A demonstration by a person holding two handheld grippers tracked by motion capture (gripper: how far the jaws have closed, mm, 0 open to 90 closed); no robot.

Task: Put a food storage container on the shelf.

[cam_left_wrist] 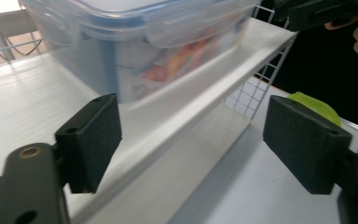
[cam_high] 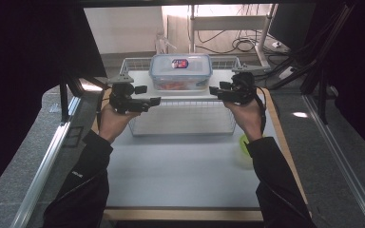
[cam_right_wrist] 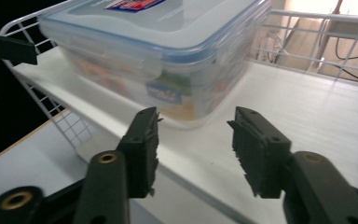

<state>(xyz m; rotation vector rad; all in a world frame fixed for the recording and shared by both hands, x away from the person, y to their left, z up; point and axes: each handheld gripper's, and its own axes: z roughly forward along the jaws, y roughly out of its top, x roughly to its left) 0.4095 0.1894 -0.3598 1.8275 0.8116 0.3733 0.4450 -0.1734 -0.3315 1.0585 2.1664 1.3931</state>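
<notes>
1. The clear rectangular plastic food box with a blue-edged snap lid (cam_high: 181,72) sits flat on the white shelf board (cam_high: 190,95) of a white wire rack (cam_high: 183,118) at the far side of the bench (cam_high: 180,166). It lies roughly at the board's middle, set back from the front edge, so both hands can come at it from either end.

2. The left tongs (cam_high: 145,102) hang just off the box's left end, pointing inward. In the left gripper view the left tongs (cam_left_wrist: 191,140) stand released, their black pads wide apart with nothing between them; the box (cam_left_wrist: 140,46) lies ahead, apart from both pads.

3. The right tongs (cam_high: 217,92) mirror them at the box's right end. In the right gripper view the right tongs (cam_right_wrist: 193,144) are parted and empty, with the box (cam_right_wrist: 158,51) just beyond the tips, not touched.

4. The symmetric stance suggests a two-handed job: the box looks too wide for one pair of tongs, so each would take an end or a lid clip.

5. Orange and red contents show through the wall, so the box is probably kept level and lidded to keep them in place.

6. A yellow-green round object (cam_high: 244,144) lies on the bench by the right sleeve, well apart from the rack and seemingly no part of this work.
</notes>
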